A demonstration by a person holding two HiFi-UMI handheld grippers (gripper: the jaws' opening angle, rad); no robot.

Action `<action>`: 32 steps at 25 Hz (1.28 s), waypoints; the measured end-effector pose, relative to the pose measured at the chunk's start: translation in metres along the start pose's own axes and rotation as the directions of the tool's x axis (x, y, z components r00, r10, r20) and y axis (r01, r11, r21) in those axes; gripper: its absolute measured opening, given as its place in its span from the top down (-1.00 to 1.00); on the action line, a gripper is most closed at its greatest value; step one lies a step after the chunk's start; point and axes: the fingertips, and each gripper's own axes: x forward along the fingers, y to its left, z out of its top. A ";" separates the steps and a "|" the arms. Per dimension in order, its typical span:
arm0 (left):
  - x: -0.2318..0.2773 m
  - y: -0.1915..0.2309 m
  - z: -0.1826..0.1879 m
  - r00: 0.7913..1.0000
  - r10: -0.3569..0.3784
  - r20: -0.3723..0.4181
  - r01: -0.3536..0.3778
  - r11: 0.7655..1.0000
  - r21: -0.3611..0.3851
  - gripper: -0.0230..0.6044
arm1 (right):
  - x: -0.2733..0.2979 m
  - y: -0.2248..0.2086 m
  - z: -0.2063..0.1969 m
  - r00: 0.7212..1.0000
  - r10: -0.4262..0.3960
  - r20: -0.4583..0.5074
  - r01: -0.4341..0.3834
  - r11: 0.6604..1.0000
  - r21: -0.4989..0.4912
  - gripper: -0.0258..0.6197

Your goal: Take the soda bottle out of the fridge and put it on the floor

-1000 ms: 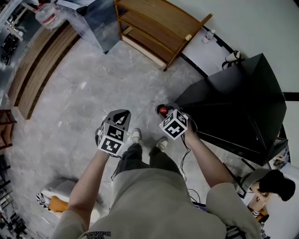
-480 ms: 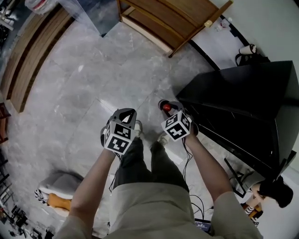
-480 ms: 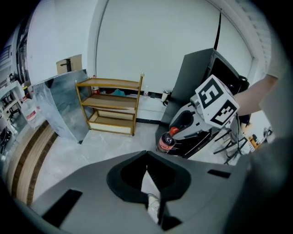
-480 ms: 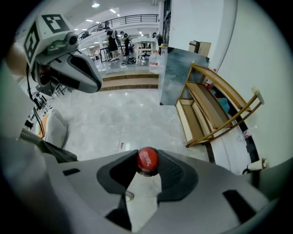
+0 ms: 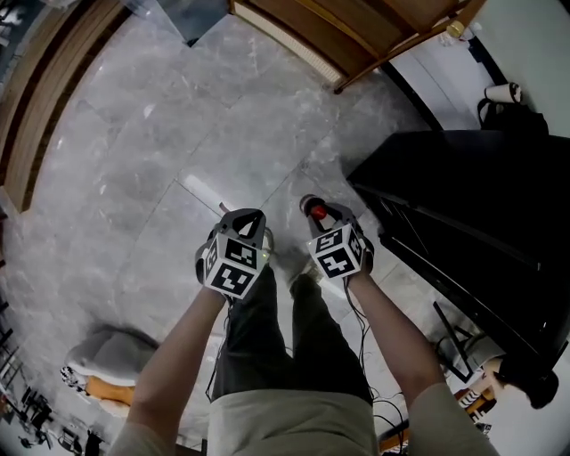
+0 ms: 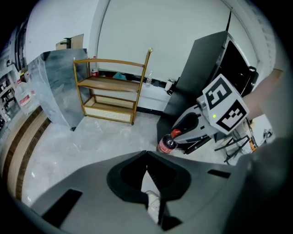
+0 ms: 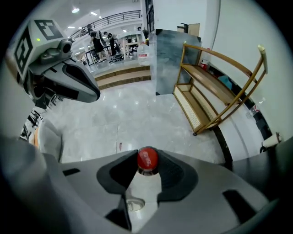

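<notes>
Beside the fridge (image 5: 463,205) at 3 o'clock in the head view, the soda bottle (image 5: 312,210) is lowered toward the floor (image 5: 151,160), pinched under its red cap by the right gripper (image 7: 147,168). Left gripper (image 6: 146,156) jaws are pressed together, empty. Set-down is judged close; its base is hidden. Against the earlier frame, the wooden shelf (image 5: 356,27) is pushed to the 12 o'clock edge.

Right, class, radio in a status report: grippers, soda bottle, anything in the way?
Left gripper jaws shut, empty. Right gripper shut on soda bottle neck, bottle beside black fridge. Person's white shoe close below.
</notes>
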 end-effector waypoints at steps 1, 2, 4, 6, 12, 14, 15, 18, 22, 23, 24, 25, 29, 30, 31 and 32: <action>0.010 0.004 -0.005 1.000 -0.005 -0.002 0.005 1.000 -0.008 0.91 | 0.010 0.001 -0.003 1.000 -0.003 0.000 0.003 1.000 0.014 0.57; 0.019 0.008 -0.010 1.000 -0.010 -0.002 0.010 1.000 -0.014 0.91 | 0.020 0.001 -0.005 1.000 -0.006 0.001 0.006 1.000 0.029 0.57; 0.037 0.013 -0.022 1.000 -0.018 -0.006 0.018 1.000 -0.021 0.91 | 0.038 0.004 -0.012 1.000 -0.011 -0.001 0.011 0.998 0.055 0.57; 0.056 0.016 -0.035 1.000 -0.025 -0.016 0.025 1.000 -0.019 0.91 | 0.057 0.006 -0.020 1.000 -0.012 -0.007 0.013 0.997 0.072 0.57; 0.104 0.023 -0.073 0.997 -0.053 -0.050 0.052 0.998 -0.037 0.91 | 0.110 0.013 -0.046 0.999 0.005 -0.036 -0.001 0.995 0.097 0.57; 0.119 0.026 -0.084 0.997 -0.058 -0.056 0.055 0.997 -0.048 0.91 | 0.128 0.015 -0.056 0.999 0.005 -0.051 0.000 0.995 0.095 0.57; 0.127 0.028 -0.090 0.997 -0.056 -0.059 0.053 0.997 -0.054 0.91 | 0.139 0.016 -0.062 0.998 0.002 -0.059 0.003 0.995 0.096 0.57; 0.147 0.034 -0.108 0.996 -0.052 -0.070 0.045 0.995 -0.089 0.91 | 0.169 0.020 -0.076 0.997 -0.005 -0.077 0.014 0.993 0.119 0.57; 0.174 0.036 -0.132 0.995 -0.059 -0.078 0.050 0.991 -0.122 0.91 | 0.205 0.024 -0.092 0.996 -0.008 -0.088 0.022 0.987 0.158 0.57; 0.181 0.035 -0.138 0.995 -0.061 -0.081 0.051 0.991 -0.123 0.91 | 0.213 0.025 -0.095 0.996 -0.008 -0.088 0.022 0.987 0.161 0.57; 0.189 0.034 -0.144 0.994 -0.062 -0.085 0.052 0.991 -0.124 0.91 | 0.222 0.026 -0.099 0.996 -0.007 -0.088 0.022 0.987 0.162 0.57; 0.197 0.034 -0.149 0.994 -0.063 -0.087 0.051 0.991 -0.126 0.91 | 0.231 0.026 -0.102 0.996 -0.006 -0.087 0.020 0.987 0.161 0.57; 0.228 0.033 -0.171 0.994 -0.068 -0.088 0.053 0.986 -0.160 0.91 | 0.265 0.029 -0.116 0.997 -0.001 -0.081 0.015 0.986 0.166 0.57; 0.235 0.033 -0.176 0.994 -0.070 -0.087 0.054 0.984 -0.173 0.91 | 0.273 0.030 -0.121 0.997 0.002 -0.082 0.012 0.985 0.171 0.57; 0.242 0.033 -0.180 0.994 -0.070 -0.086 0.053 0.981 -0.185 0.91 | 0.281 0.030 -0.126 0.996 0.006 -0.084 0.009 0.984 0.177 0.57; 0.248 0.034 -0.184 0.994 -0.070 -0.084 0.053 0.979 -0.196 0.91 | 0.289 0.030 -0.129 0.996 0.009 -0.086 0.007 0.984 0.178 0.57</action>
